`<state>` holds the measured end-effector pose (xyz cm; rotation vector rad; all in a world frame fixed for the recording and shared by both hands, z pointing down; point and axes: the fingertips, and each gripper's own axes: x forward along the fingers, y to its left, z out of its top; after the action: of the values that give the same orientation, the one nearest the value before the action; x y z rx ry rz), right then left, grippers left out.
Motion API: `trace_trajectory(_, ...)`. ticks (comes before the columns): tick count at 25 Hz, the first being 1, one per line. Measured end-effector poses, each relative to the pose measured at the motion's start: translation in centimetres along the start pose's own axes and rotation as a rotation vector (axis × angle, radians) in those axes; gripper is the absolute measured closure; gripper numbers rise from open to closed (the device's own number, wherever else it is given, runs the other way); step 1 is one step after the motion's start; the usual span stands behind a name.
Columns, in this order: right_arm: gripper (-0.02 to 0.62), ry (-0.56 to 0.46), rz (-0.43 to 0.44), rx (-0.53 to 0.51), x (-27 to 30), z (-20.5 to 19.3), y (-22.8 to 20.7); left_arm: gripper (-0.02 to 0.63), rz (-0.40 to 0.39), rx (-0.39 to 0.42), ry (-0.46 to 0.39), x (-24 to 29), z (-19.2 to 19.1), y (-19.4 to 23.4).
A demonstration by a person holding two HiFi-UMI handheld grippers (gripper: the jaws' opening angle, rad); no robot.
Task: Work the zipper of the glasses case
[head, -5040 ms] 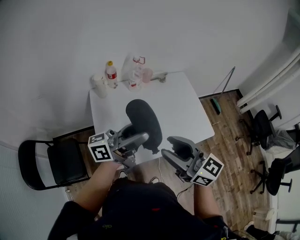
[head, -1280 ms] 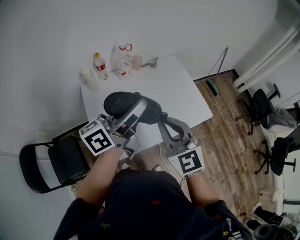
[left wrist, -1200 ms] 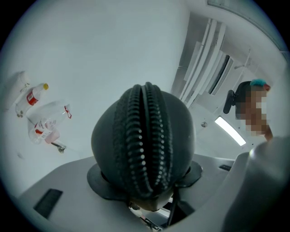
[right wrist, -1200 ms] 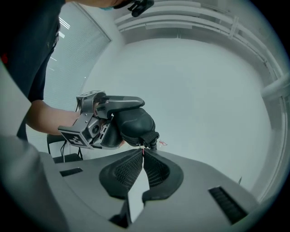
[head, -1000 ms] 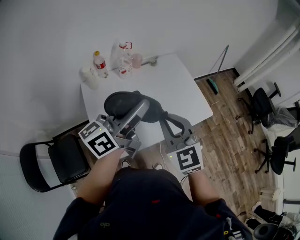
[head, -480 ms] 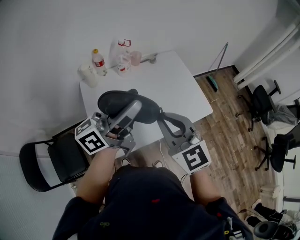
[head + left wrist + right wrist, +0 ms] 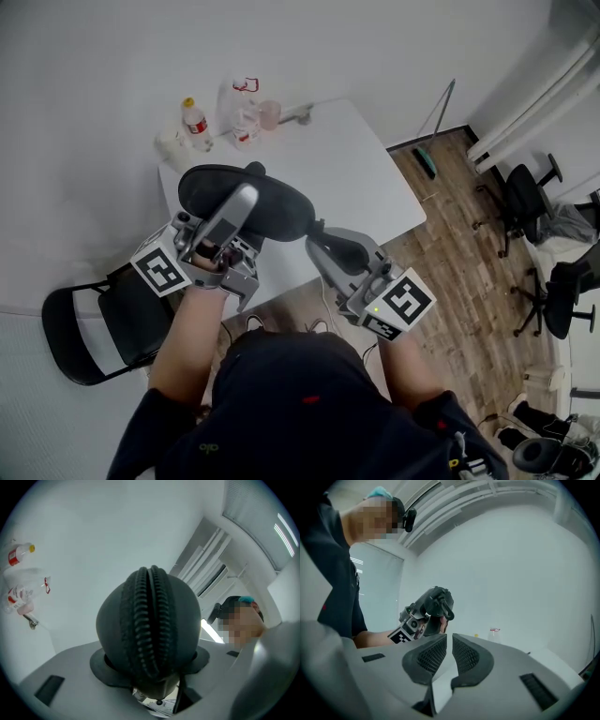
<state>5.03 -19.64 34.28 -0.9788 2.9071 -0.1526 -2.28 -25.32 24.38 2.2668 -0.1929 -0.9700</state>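
Note:
The black oval glasses case (image 7: 281, 208) hangs in the air above the near edge of the white table (image 7: 347, 159). My left gripper (image 7: 246, 199) is shut on it, clamping it across its width. In the left gripper view the case (image 7: 117, 620) fills the space between the jaws, and its zipper (image 7: 149, 620) runs up the middle toward the camera. My right gripper (image 7: 316, 236) sits just off the case's right end, apart from it. In the right gripper view its pads (image 7: 433, 656) stand almost together with nothing between them, and the case (image 7: 436, 603) shows beyond.
Bottles (image 7: 194, 120) and clear plastic items (image 7: 246, 112) stand at the table's far left corner. A black chair (image 7: 103, 323) is to the left of the person. Office chairs (image 7: 525, 202) stand on the wooden floor at the right.
My left gripper has raised the case and swung it to the left, tilting upward. The right gripper has rolled and come off the case's right end.

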Motion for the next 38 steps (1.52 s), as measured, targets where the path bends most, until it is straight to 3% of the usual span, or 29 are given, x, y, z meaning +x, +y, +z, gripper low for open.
trace_trajectory(5,0.569,-0.074,-0.05,-0.031,0.4,1.3,-1.1,0.347,-0.032,-0.054,0.042,0.6,-1.0,-0.5)
trace_trajectory(10,0.569,-0.194,-0.009,-0.078,-1.2,4.1,0.1,0.347,-0.004,-0.053,0.047,0.5,-1.2,-0.1)
trace_trajectory(18,0.569,-0.189,0.053,-0.177,-1.6,4.5,2.2,0.346,0.025,-0.029,0.04,0.4,-0.9,0.2)
trace_trajectory(22,0.471,-0.123,-0.03,-0.328,-0.8,3.7,2.3,0.346,0.057,-0.021,0.025,0.1,-0.7,0.8)
trace_trajectory(25,0.471,-0.081,-0.121,-0.443,-0.5,3.3,1.7,0.346,0.068,-0.029,0.015,0.3,-0.7,0.9)
trace_trajectory(30,0.472,-0.055,-0.15,-0.545,-0.2,3.0,1.8,0.347,0.096,-0.026,-0.003,0.3,-0.6,1.2)
trace_trajectory(32,0.482,-0.048,-0.167,-0.561,-0.2,2.9,1.7,0.347,0.111,-0.014,-0.006,0.2,-0.7,1.4)
trace_trajectory(36,0.482,-0.061,-0.267,-0.486,-1.2,3.1,0.1,0.346,0.128,0.004,-0.013,0.1,-0.6,1.5)
trace_trajectory(38,0.486,-0.082,-0.268,-0.472,-1.7,3.4,0.2,0.346,0.138,0.01,-0.017,0.2,-0.4,1.5)
